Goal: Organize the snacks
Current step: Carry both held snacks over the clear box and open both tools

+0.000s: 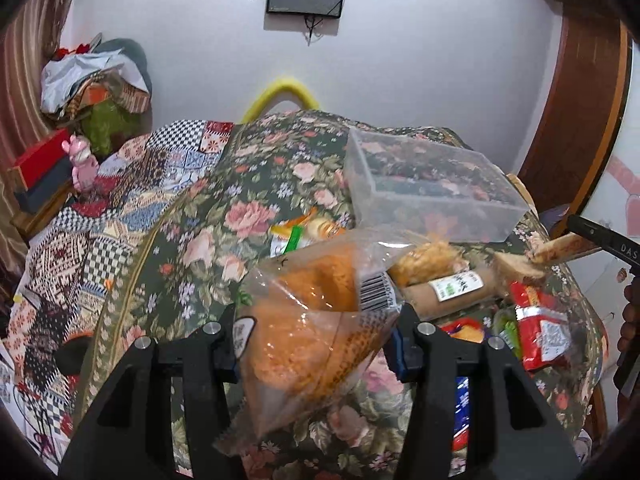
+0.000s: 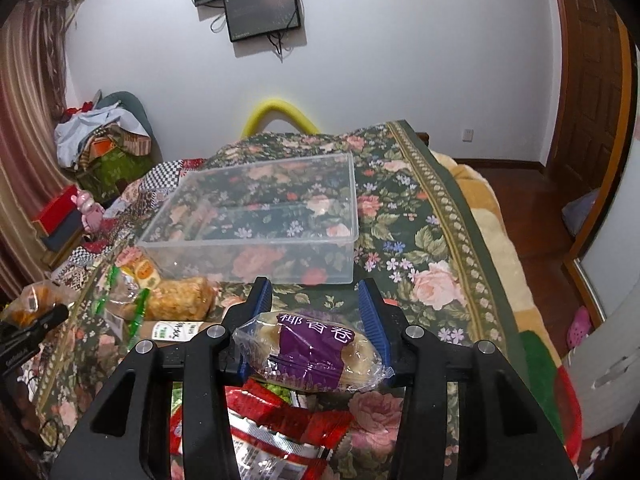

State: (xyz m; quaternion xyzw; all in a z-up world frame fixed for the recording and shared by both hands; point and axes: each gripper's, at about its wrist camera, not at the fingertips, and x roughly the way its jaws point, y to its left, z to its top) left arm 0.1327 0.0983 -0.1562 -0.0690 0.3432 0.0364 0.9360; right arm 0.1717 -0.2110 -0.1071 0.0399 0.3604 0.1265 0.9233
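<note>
My left gripper (image 1: pixel 316 346) is shut on a clear bag of orange snacks (image 1: pixel 308 316), held above the floral cloth (image 1: pixel 248 184). My right gripper (image 2: pixel 314 312) is shut on a purple-labelled pack of pale rolls (image 2: pixel 312 354), also lifted off the cloth. An empty clear plastic box (image 2: pixel 256 220) stands just beyond it, and appears at upper right (image 1: pixel 432 188) in the left wrist view. Loose snacks lie between: a bag of yellow puffs (image 2: pixel 180 300), a brown tube with a white label (image 2: pixel 172 330), red packs (image 2: pixel 272 420), and a green-striped pack (image 2: pixel 136 272).
The cloth drops off over a beige blanket (image 2: pixel 480 200) to a wooden floor on the right. A red basin (image 2: pixel 572 420) sits low at right. Piled clothes (image 1: pixel 96 80), a red box (image 1: pixel 40 160) and a pink toy (image 1: pixel 82 164) crowd the left. Screens hang on the far wall (image 2: pixel 260 12).
</note>
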